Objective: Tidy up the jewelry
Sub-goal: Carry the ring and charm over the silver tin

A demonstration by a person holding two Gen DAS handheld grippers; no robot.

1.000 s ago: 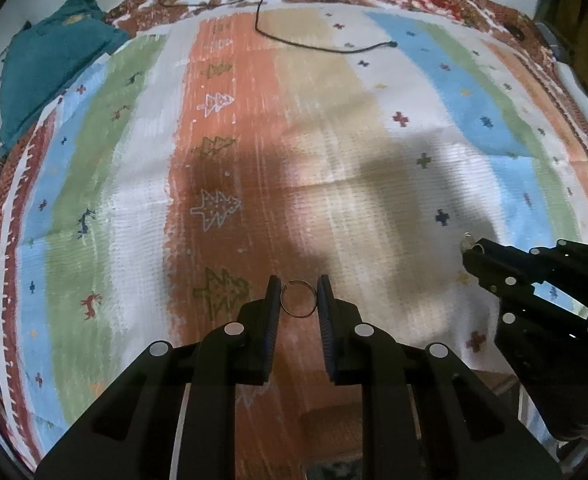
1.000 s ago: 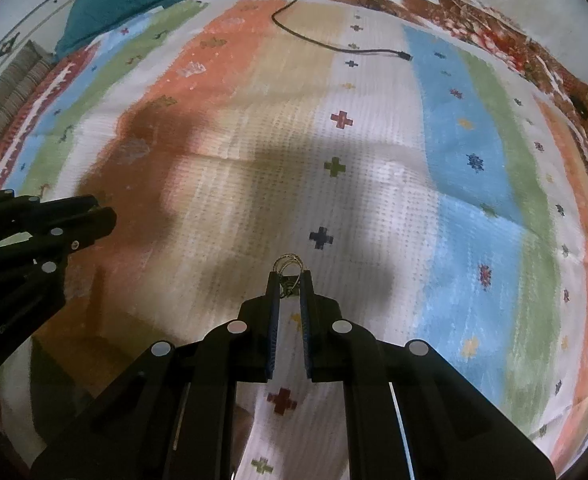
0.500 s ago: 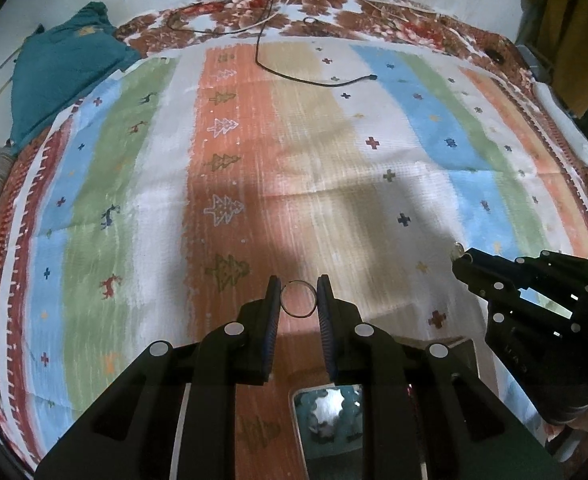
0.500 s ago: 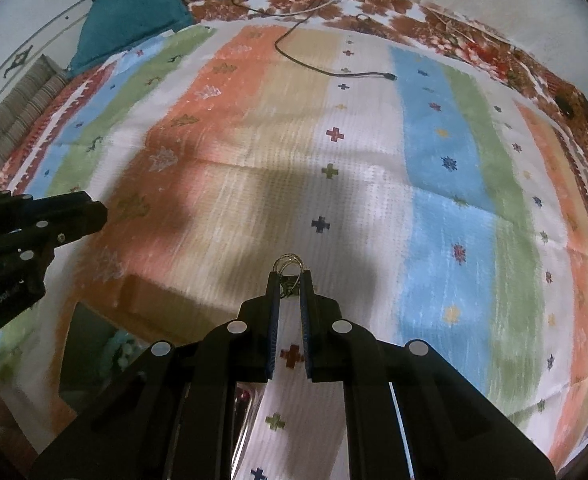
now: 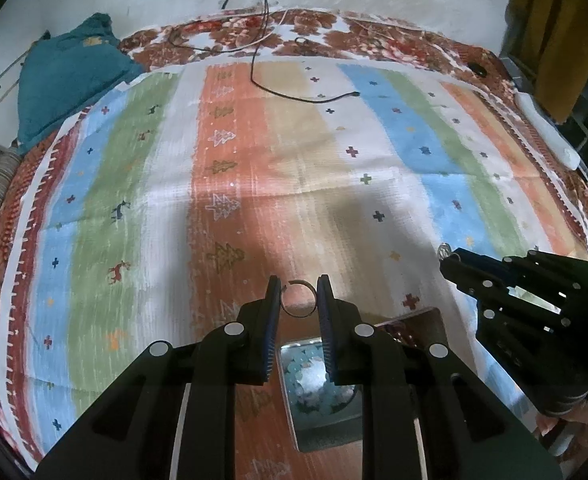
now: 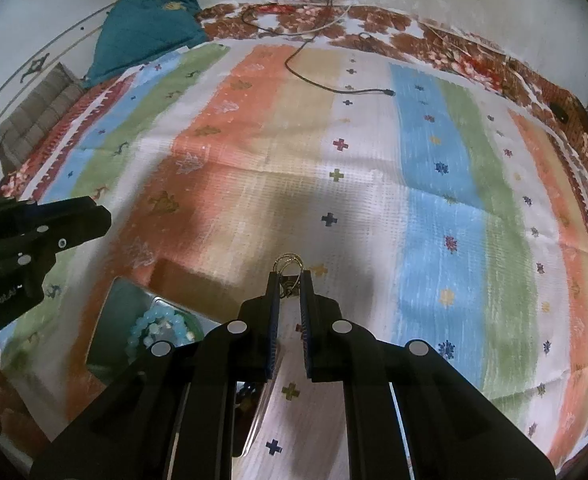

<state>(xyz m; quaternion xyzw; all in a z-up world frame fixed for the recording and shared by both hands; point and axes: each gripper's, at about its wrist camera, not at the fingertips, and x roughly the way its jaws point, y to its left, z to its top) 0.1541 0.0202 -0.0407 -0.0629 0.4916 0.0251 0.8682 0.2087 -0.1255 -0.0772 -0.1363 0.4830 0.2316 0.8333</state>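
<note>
Striped rug point(image 5: 294, 184), open box point(image 5: 318, 432), turquoise beads point(image 5: 314, 380)

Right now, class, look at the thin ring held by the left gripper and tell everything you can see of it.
The ring is a thin hoop of dull grey wire, metal by its look, with a small break at its upper left. It is plain, with no stone or charm. It stands between the two fingertips of the left gripper, one pad pressing each side, and is held above the striped cloth. Through the hoop the orange stripe shows. Nothing else touches it.
</note>
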